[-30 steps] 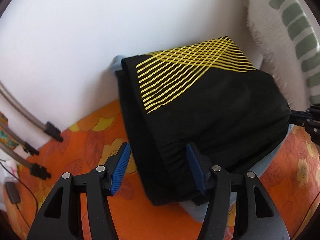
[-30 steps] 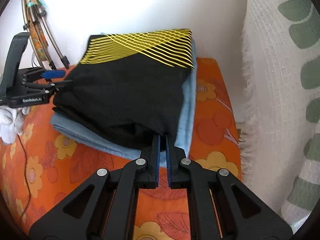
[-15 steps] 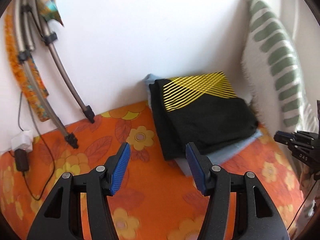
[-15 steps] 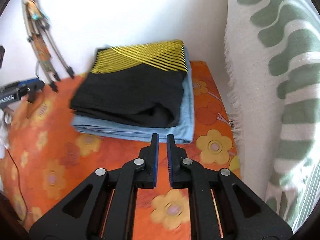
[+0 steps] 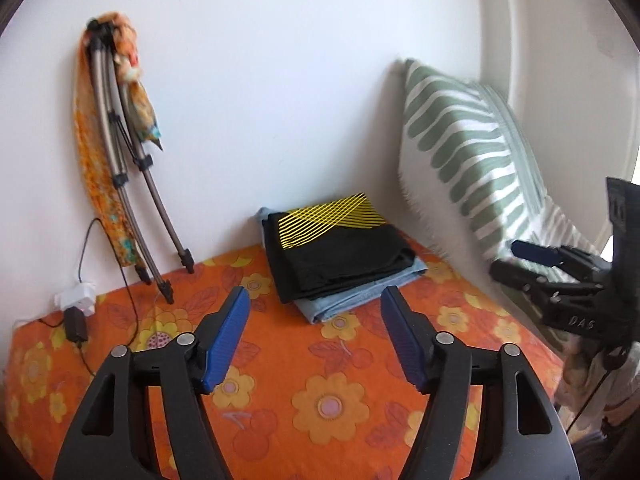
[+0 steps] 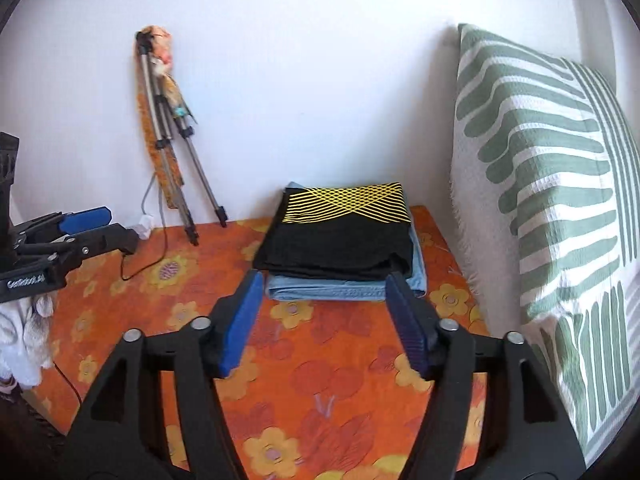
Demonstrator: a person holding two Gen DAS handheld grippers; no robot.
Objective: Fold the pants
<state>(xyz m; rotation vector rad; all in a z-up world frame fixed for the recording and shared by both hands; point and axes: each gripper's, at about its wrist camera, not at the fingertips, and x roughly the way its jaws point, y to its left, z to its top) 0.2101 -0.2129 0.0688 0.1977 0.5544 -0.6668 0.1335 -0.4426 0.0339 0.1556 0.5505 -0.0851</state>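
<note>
Folded black pants with yellow stripes [image 5: 340, 246] [image 6: 340, 236] lie on top of a folded light blue garment [image 5: 360, 296] [image 6: 344, 290] at the back of the bed by the wall. My left gripper [image 5: 316, 334] is open and empty, well in front of the stack. My right gripper [image 6: 322, 314] is open and empty, also back from the stack. Each gripper shows in the other's view, the right [image 5: 560, 276] and the left [image 6: 68, 232].
The bed has an orange flowered sheet [image 5: 328, 400] [image 6: 320, 392]. A green striped pillow [image 5: 472, 160] [image 6: 552, 208] stands against the right wall. A folded tripod with a scarf [image 5: 120, 168] [image 6: 172, 152] leans on the back wall. A charger and cable [image 5: 76, 312] lie at the left.
Both grippers have pulled back from the folded stack. The right gripper, shut on the stack's edge a second ago, let go and has opened. The left stayed open.
</note>
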